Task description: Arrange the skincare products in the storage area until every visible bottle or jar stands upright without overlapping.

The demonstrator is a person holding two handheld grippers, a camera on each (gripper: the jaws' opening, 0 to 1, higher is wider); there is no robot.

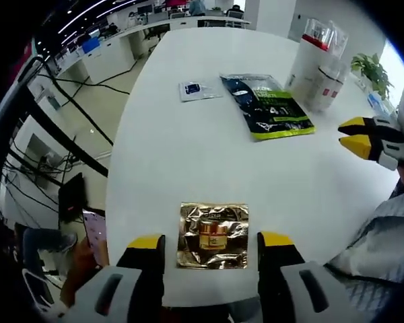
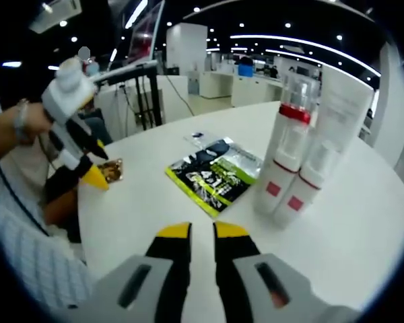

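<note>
Fingers first: on my left gripper (image 1: pixel 211 247) the two yellow-tipped fingers stand wide apart and hold nothing, and the gold foil sachet (image 1: pixel 213 235) lies flat on the white table (image 1: pixel 188 155) between them, close to the near edge, with a small jar pictured at its centre. On my right gripper (image 2: pixel 202 234) the fingers sit almost together, with only a thin gap between the tips and nothing in it, above bare tabletop. Farther out in the left gripper view, the dark packet with a green edge (image 1: pixel 266 105) lies flat near the middle of the table, and a small clear sachet (image 1: pixel 199 89) lies just to its left, apart from it. At the far right, two white bottles with red labels (image 1: pixel 315 70) stand upright side by side, touching or nearly so; I cannot tell which. In the right gripper view those same bottles (image 2: pixel 293 158) stand right of the packet (image 2: pixel 215 173), with a tall white tube (image 2: pixel 343 108) just behind them. Beyond the table I see office desks and ceiling lights.
</note>
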